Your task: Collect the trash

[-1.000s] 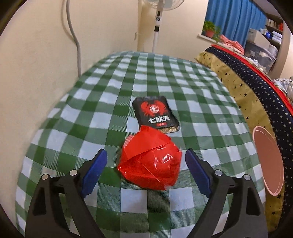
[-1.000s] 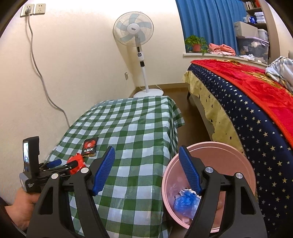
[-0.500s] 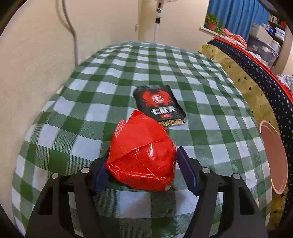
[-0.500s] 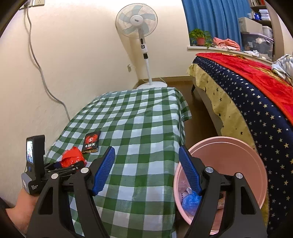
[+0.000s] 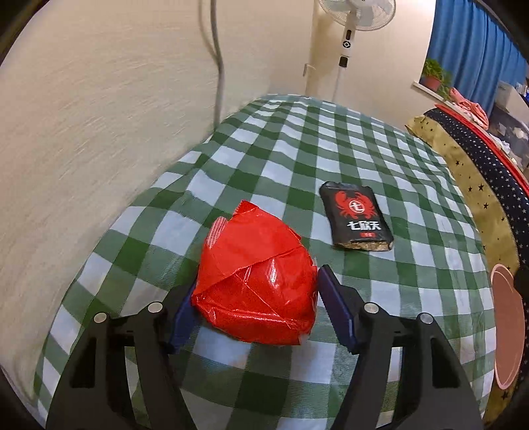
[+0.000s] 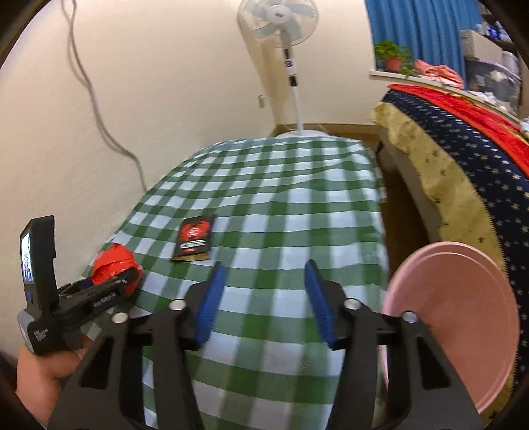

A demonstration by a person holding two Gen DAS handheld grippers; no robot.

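While my left gripper [image 5: 254, 311] clamps the red plastic wad [image 5: 256, 274] and my right gripper [image 6: 264, 297] is closing empty, I judge transfer to the pink bin [image 6: 463, 317] next

You had one red crumpled wrapper [image 5: 256, 281] and one black snack packet [image 5: 357, 216] on the worktop [image 5: 330, 158], two items in all. One pink bin [image 6: 453, 317] stood beside it. One fan [image 6: 281, 20], one potted plant [image 6: 391, 56].

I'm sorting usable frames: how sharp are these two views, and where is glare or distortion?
Left wrist: wall streaked by motion blur, red crumpled wrapper sharp with glossy glare. Right wrist: softer overall, black packet print unreadable. Both: fisheye bends the checked tablecloth.
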